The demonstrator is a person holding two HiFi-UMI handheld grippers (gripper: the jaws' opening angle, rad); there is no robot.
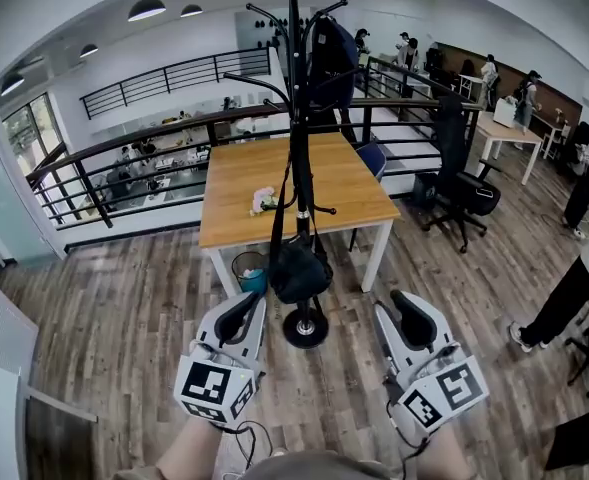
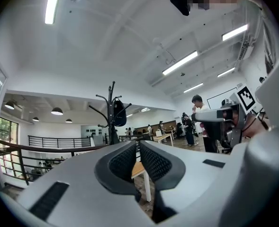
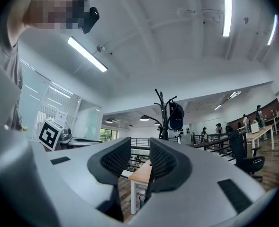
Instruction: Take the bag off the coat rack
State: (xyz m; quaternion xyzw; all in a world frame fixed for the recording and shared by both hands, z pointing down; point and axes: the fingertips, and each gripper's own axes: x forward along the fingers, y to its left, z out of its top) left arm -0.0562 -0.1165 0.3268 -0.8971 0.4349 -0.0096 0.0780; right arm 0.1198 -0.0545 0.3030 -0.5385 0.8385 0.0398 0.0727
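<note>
**Left gripper** (image 1: 238,316): fingers (image 2: 123,161) all but closed, nothing between them. It sits low, at 7 o'clock of the rack's foot.

**Right gripper** (image 1: 412,315): fingers (image 3: 116,159) part-way apart with a narrow gap, and empty. It sits low, at 4 o'clock of the rack's foot. Neither gripper touches a bag.

**Small black bag** (image 1: 300,269): hangs low on the pole by a long strap (image 1: 277,218), just above the round base (image 1: 305,326). It is at 12 o'clock between the two grippers and near both.

**Dark backpack** (image 1: 331,58): hooked high on the rack, well away from both grippers.

**Coat rack** (image 1: 295,108): a black pole with curved hooks, standing in front of a wooden counter (image 1: 244,183).

**Handling note (judgement):**
- The low bag looks the likelier target.
- The left fingers must open before they can take anything.
- Best to pinch the strap rather than the soft body.
- Lift the strap up and over its hook before drawing the bag back towards 6 o'clock.
- The second gripper should support the bag underneath so the rack does not tip.
</note>
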